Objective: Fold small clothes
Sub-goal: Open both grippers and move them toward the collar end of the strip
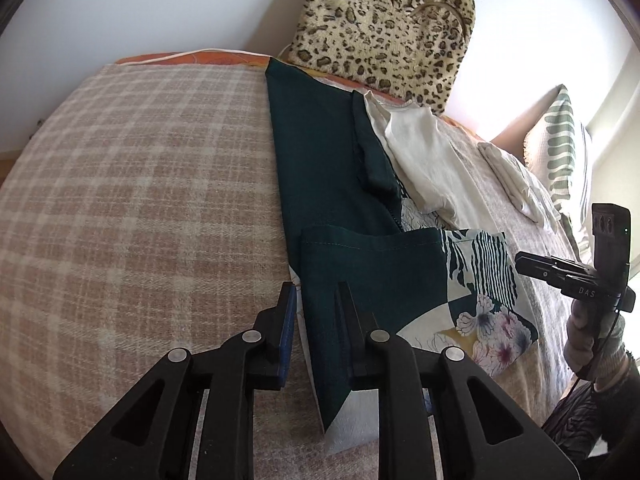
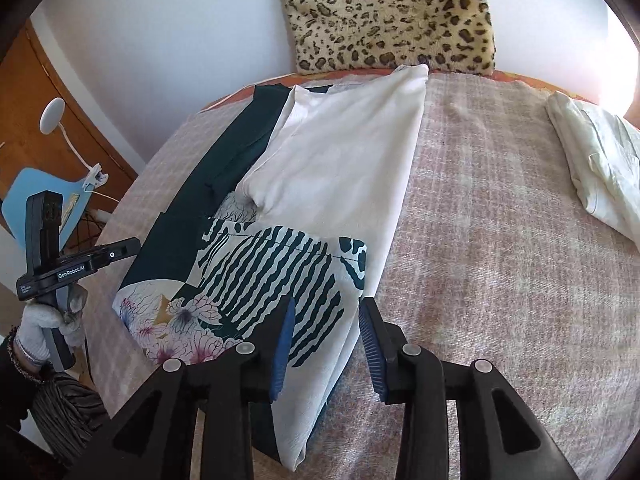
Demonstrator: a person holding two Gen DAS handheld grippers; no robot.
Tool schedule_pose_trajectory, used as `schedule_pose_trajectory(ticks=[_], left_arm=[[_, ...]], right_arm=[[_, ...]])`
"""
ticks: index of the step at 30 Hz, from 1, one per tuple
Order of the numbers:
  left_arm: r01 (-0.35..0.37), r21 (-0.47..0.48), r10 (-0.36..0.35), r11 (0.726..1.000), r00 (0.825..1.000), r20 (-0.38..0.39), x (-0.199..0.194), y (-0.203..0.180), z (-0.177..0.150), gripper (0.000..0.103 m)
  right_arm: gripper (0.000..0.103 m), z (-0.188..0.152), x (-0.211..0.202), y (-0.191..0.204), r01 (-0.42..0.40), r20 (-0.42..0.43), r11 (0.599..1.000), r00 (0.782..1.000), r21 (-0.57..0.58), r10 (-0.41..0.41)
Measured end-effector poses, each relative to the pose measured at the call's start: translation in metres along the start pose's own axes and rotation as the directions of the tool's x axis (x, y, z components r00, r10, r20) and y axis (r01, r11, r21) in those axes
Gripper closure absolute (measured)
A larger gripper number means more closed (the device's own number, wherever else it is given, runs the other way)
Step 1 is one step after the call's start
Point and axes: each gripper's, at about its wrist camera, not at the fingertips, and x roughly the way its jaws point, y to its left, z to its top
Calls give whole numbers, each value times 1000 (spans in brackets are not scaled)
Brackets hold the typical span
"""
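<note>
A dark green garment with a zebra-striped and flowered panel and a white inner side lies partly folded on the plaid blanket. My left gripper is open, straddling the garment's near left edge; its pads do not press the cloth. Over the near right edge my right gripper is open too, with the folded white edge lying loose between its fingers. Each gripper also shows from the side in the other's view: the right gripper and the left gripper, both in gloved hands.
A leopard-print cushion leans on the wall behind the blanket. A folded white garment lies at the far right, beside a green-striped pillow. A blue chair and a wooden cupboard stand to the left of the bed.
</note>
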Motion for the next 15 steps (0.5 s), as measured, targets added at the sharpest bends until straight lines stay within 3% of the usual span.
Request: schedule_pose_trajectory(ticks=[1,5,8,11,13,15], left_arm=[[-4,7,4,1000,1000,3,1,-3,1,71],[-19,65,19,998,1000,-4,8,-16,4,71],[-60,82,61,995,998,-12,16,-18,6,71],[-115,105,118,988,993,-24,25,-17,6,71],[-160,124,162,979,987,-10,26,-16,6,71],[-160,116,162,980,987,-9,25,-13,8,71]], right_arm=[[67,1,0,0,-9,6,1000,1000,1,9],[68,8,6,13,37,26,997,999,-62,-35],[65,11,14,15,106,19,990,994,-91,-105],[66,13,24,11,115,-7,989,993,-90,-116],[72,12,28,12,173,-16,978,984,-116,-176],[72,11,27,14,201,-14,969,979,-141,-205]])
